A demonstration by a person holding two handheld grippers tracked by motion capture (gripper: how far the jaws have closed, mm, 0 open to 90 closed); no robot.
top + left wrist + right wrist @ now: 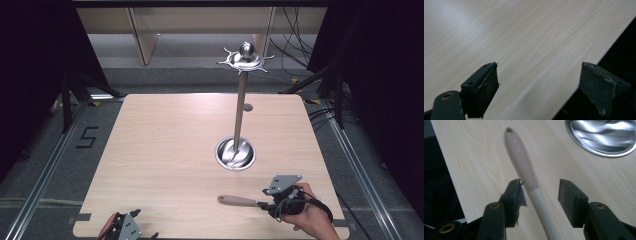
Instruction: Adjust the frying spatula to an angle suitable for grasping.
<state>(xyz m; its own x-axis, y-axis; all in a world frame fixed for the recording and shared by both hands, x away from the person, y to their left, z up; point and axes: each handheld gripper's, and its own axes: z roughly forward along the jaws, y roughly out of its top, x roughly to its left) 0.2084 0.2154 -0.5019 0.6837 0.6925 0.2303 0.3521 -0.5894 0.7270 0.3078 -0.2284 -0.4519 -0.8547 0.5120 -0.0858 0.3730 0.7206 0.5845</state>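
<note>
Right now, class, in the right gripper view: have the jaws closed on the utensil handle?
No. The right gripper has its jaws apart on either side of the utensil handle, with table showing between the right jaw and it.

- A table (165, 150) takes up the frame's middle.
- A stand (236, 152) rises on it, right of centre.
- A utensil (240, 201) lies on the table below the stand, lower right.
- The left gripper (125, 227) sits at bottom left, the right gripper (265, 204) at the utensil's right end.
</note>
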